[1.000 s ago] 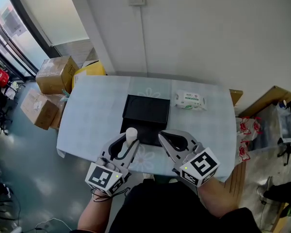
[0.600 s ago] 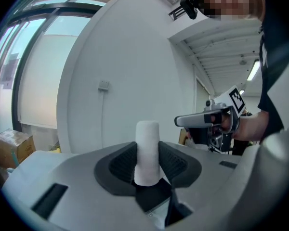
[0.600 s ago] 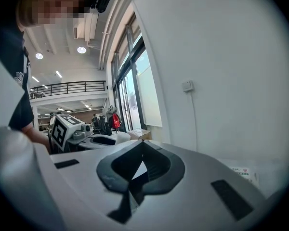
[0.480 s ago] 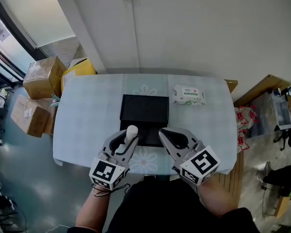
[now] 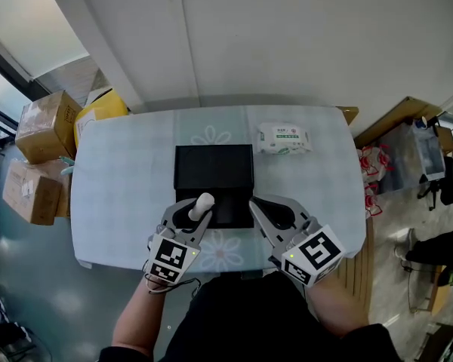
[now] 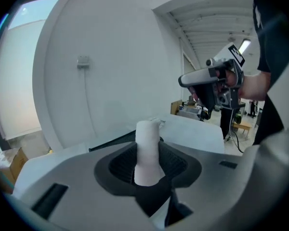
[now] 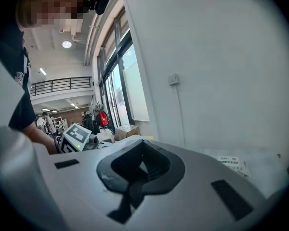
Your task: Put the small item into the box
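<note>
- Over the near edge of the black box (image 5: 214, 173), my left gripper (image 5: 196, 216) has its jaws clamped on the small item (image 6: 147, 148), a short white cylinder standing upright between the pads.
- The pads grip its lower part, so most of it sticks up above them, and the top end looks a little ragged.
- I judge it very light, so weight should not trouble the grip.
- I cannot tell the material. It could be rolled paper or cloth, or a stiff tube, so I would keep the squeeze modest in case it crushes.
- Being round, it may swivel or slide between the pads if I tilt the gripper sharply. A hold nearer its middle would be steadier than this low one.
- Once let go it will probably topple and roll, but the box walls should catch it.
- My right gripper (image 5: 260, 206) is just beside the box's near right corner, its jaws together with nothing between them.
- A packet of wipes (image 5: 284, 139) lies on the desk (image 5: 128, 179) beyond the box, clear of my path.
</note>
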A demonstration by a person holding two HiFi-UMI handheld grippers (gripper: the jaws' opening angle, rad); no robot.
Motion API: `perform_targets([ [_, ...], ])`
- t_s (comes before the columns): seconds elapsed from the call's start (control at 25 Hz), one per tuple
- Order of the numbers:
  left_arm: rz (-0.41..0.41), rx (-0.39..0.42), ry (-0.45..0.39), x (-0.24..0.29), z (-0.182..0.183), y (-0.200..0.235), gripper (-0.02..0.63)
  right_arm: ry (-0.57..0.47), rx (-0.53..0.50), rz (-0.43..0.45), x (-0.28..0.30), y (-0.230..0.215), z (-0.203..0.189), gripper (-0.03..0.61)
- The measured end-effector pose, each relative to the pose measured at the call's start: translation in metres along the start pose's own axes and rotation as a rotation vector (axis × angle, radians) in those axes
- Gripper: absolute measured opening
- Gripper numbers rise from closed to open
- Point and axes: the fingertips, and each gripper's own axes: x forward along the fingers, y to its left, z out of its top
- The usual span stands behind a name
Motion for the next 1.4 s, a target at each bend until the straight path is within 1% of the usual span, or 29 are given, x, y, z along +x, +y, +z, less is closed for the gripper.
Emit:
perform_targets([
  [0.2, -0.062, 0.065, 0.123, 0.027, -0.033, -0.003, 0.141, 0.016, 0.028, -0.037, 0.002, -0.014, -0.01, 0.009],
  [0.32, -0.095, 0.125, 0.204, 0.041, -0.053, -0.006, 0.141, 0.022, 0.043, -0.062, 0.001, -0.023, -0.014, 0.009],
  [0.44, -0.136, 0.194, 0.303, 0.055, -0.075, -0.01, 0.141, 0.03, 0.059, -0.083, -0.003, -0.031, -0.02, 0.009],
  [0.56, -0.169, 0.251, 0.372, 0.067, -0.091, -0.014, 0.141, 0.031, 0.078, -0.101, -0.005, -0.038, -0.023, 0.009],
  [0.8, -0.227, 0.291, 0.477, 0.085, -0.113, -0.02, 0.143, 0.034, 0.107, -0.125, -0.011, -0.052, -0.031, 0.009],
  [0.92, -0.252, 0.329, 0.532, 0.092, -0.126, -0.022, 0.144, 0.034, 0.118, -0.137, -0.014, -0.058, -0.034, 0.009],
  [1.04, -0.262, 0.353, 0.567, 0.097, -0.134, -0.023, 0.146, 0.034, 0.128, -0.146, -0.016, -0.064, -0.036, 0.009],
  [1.4, -0.273, 0.33, 0.59, 0.104, -0.138, -0.026, 0.158, 0.036, 0.142, -0.147, -0.021, -0.073, -0.037, 0.009],
])
